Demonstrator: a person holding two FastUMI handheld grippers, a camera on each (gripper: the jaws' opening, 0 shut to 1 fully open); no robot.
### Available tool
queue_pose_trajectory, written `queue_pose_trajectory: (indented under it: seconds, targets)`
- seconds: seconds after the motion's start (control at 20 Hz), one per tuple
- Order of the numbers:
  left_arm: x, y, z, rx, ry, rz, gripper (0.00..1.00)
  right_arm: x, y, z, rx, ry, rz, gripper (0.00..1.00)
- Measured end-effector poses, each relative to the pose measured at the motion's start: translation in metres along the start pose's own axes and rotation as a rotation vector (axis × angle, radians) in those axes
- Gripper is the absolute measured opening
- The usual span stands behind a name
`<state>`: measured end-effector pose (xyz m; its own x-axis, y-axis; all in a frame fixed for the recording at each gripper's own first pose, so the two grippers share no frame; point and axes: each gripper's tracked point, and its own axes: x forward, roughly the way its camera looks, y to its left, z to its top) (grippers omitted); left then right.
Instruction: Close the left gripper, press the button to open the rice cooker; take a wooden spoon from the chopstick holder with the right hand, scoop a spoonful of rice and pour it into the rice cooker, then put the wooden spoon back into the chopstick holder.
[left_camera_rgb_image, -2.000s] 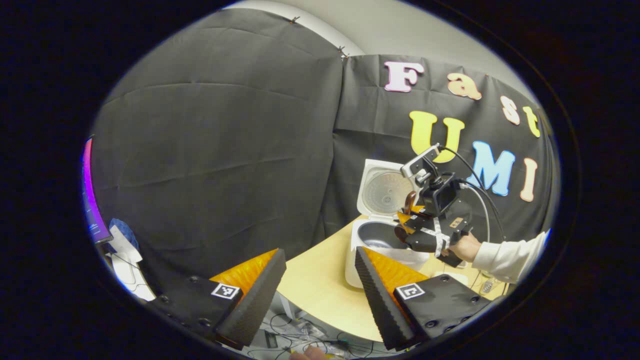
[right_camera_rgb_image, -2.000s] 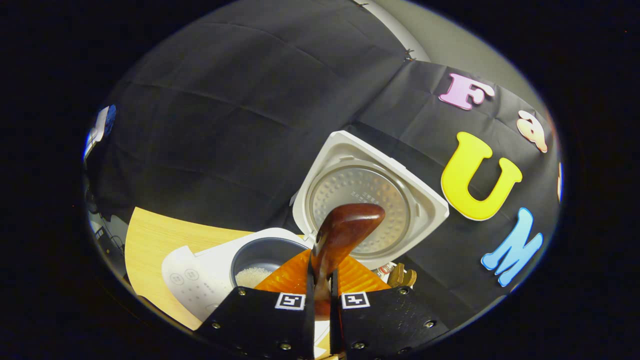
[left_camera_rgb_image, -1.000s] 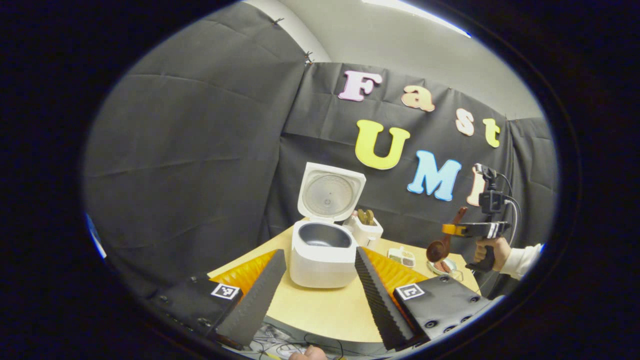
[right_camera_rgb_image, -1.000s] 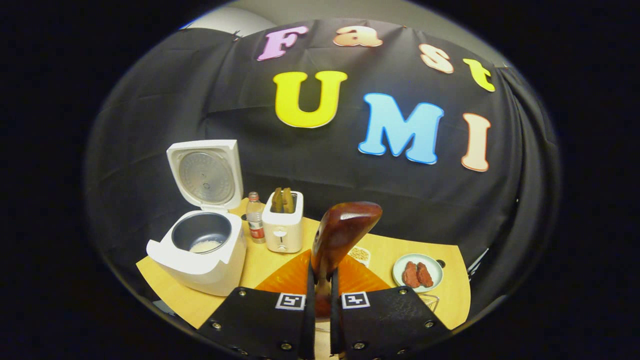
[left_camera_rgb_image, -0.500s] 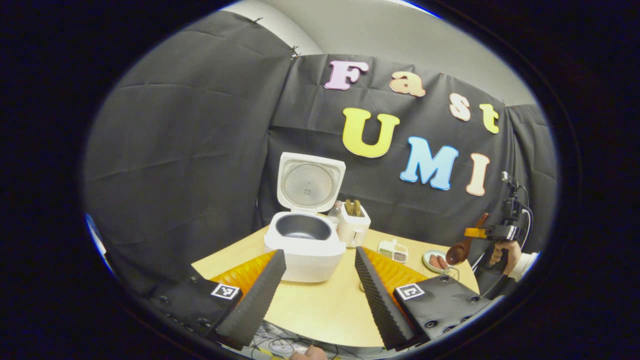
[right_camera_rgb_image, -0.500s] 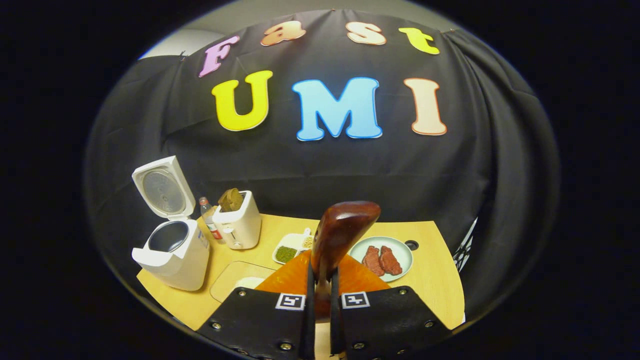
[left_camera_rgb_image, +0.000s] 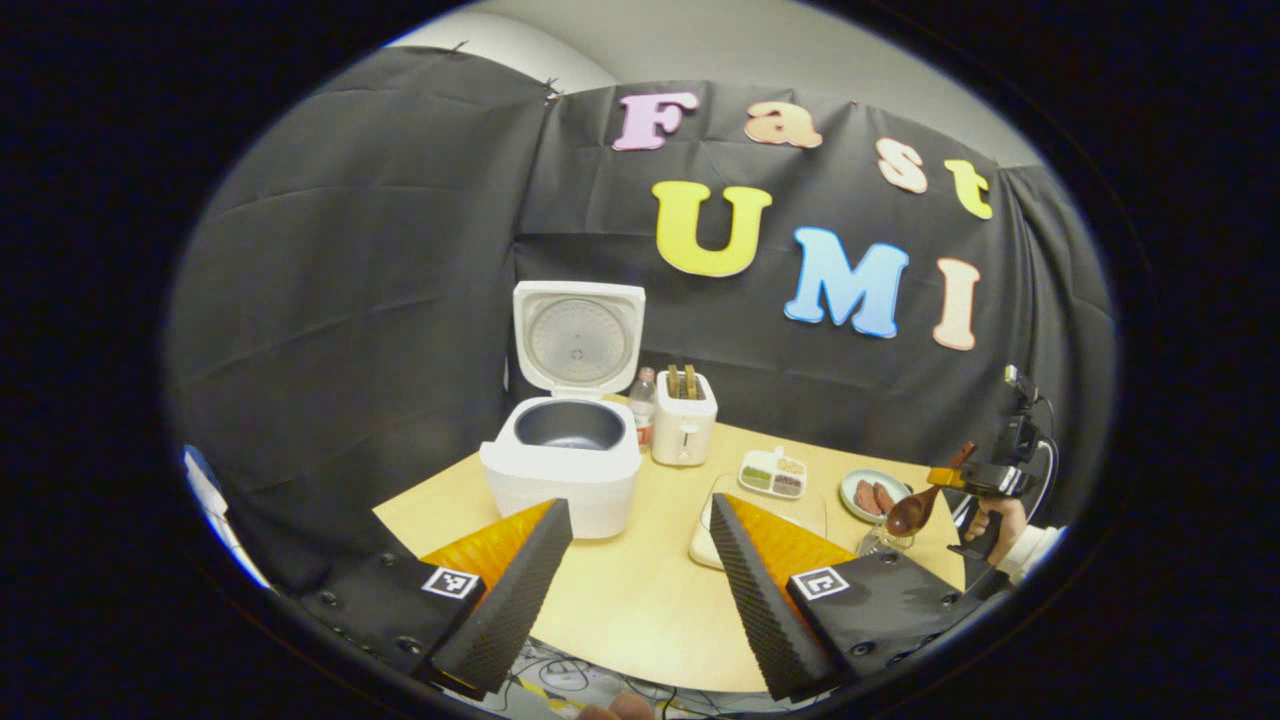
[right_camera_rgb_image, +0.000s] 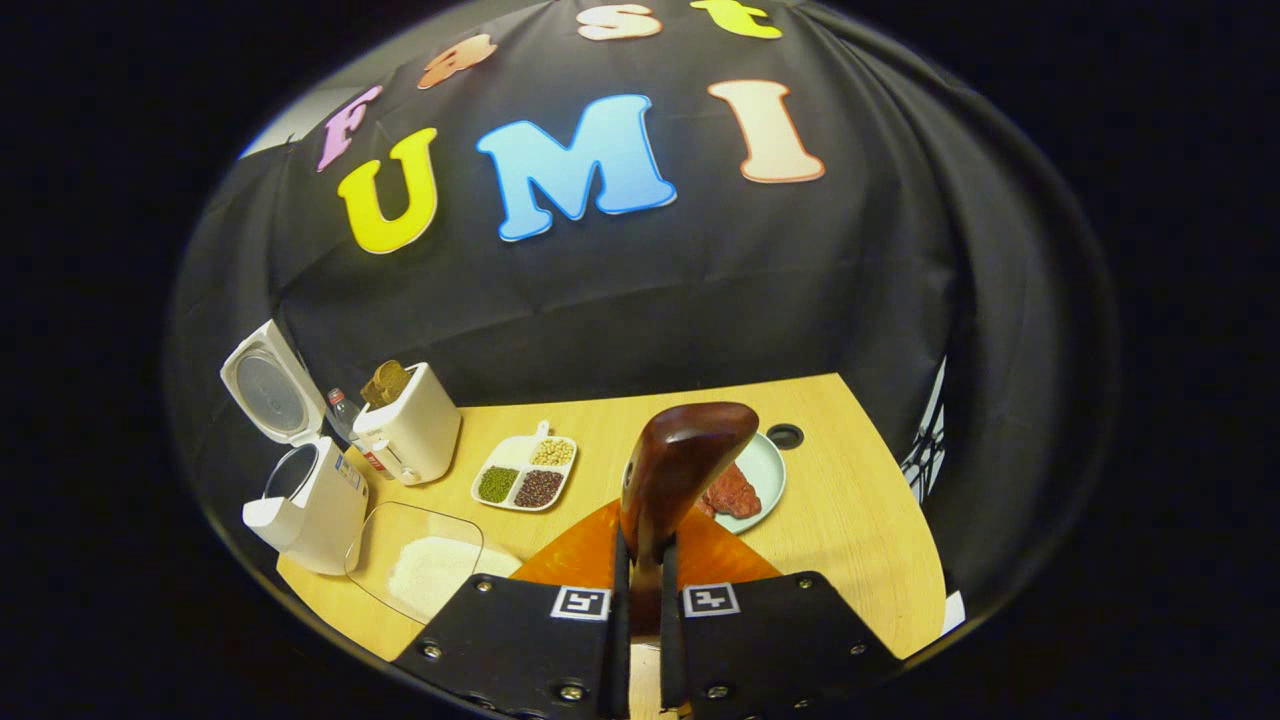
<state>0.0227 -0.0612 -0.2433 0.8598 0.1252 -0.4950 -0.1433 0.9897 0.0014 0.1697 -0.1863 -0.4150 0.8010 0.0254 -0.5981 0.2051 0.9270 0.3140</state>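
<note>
The white rice cooker stands open at the table's left, lid upright, its dark pot showing. My left gripper is open above the near table edge, well short of the cooker, with nothing between its fingers. My right gripper is shut on the handle of the dark wooden spoon, whose bowl points forward over the table's right half. In the left gripper view, the right gripper holds the spoon just above a small wire holder at the right edge. The cooker lies far left in the right gripper view.
A clear dish of white rice lies near the cooker. Behind it stand a white toaster with slices and a small bottle. A divided tray of beans and a plate of meat rest mid-table on the wooden table.
The right gripper carried the spoon from above the cooker's pot to the table's right side and lowered it toward the wire holder. The left gripper drew back and turned right, staying open.
</note>
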Motion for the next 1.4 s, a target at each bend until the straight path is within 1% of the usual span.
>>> queue_pose_trajectory:
  seconds: [0.1, 0.25, 0.5, 0.55, 0.7, 0.75, 0.8, 0.85, 0.95, 1.0, 1.05, 1.2, 1.25, 1.3, 1.35, 1.4]
  targets:
    - [0.004, -0.012, 0.009, 0.018, 0.0, -0.006, 0.94, 0.007, -0.011, -0.012, 0.045, 0.025, -0.01, 0.12]
    - [0.008, -0.021, 0.022, 0.035, -0.019, 0.002, 0.94, 0.022, -0.017, -0.029, 0.085, 0.059, 0.002, 0.12]
    - [0.015, -0.022, 0.013, 0.031, 0.008, 0.021, 0.94, 0.04, -0.027, -0.051, 0.196, 0.11, 0.017, 0.13]
    - [0.017, -0.023, 0.012, 0.035, 0.015, 0.018, 0.98, 0.037, -0.026, -0.053, 0.222, 0.122, 0.035, 0.15]
    - [0.029, -0.031, 0.016, 0.035, 0.019, 0.003, 0.98, 0.031, -0.033, -0.049, 0.271, 0.117, 0.05, 0.16]
    - [0.032, -0.033, 0.021, 0.035, 0.01, -0.002, 0.98, 0.029, -0.03, -0.053, 0.291, 0.127, 0.061, 0.24]
    - [0.035, -0.036, 0.027, 0.037, -0.002, -0.007, 0.96, 0.027, -0.029, -0.053, 0.307, 0.134, 0.074, 0.28]
    - [0.038, -0.037, 0.033, 0.041, -0.013, -0.011, 0.95, 0.024, -0.028, -0.055, 0.316, 0.147, 0.086, 0.29]
    - [0.042, -0.038, 0.045, 0.045, -0.038, -0.021, 0.94, 0.015, -0.03, -0.056, 0.309, 0.156, 0.092, 0.47]
    - [0.044, -0.037, 0.05, 0.046, -0.05, -0.025, 0.94, 0.01, -0.03, -0.055, 0.301, 0.149, 0.092, 0.47]
    - [0.044, -0.037, 0.057, 0.045, -0.065, -0.03, 0.94, 0.004, -0.032, -0.054, 0.295, 0.146, 0.087, 0.52]
    - [0.046, -0.029, 0.081, 0.057, -0.117, -0.039, 0.94, -0.016, -0.037, -0.058, 0.297, 0.144, 0.064, 0.52]
    - [0.048, -0.025, 0.089, 0.061, -0.135, -0.041, 1.0, -0.024, -0.039, -0.059, 0.301, 0.139, 0.058, 0.52]
    - [0.05, -0.022, 0.096, 0.06, -0.15, -0.044, 0.94, -0.032, -0.04, -0.056, 0.306, 0.113, 0.055, 0.52]
    - [0.052, -0.018, 0.104, 0.052, -0.164, -0.053, 0.94, -0.04, -0.039, -0.052, 0.314, 0.087, 0.056, 0.57]
    - [0.052, -0.014, 0.109, 0.042, -0.176, -0.063, 0.98, -0.049, -0.039, -0.052, 0.317, 0.071, 0.05, 0.57]
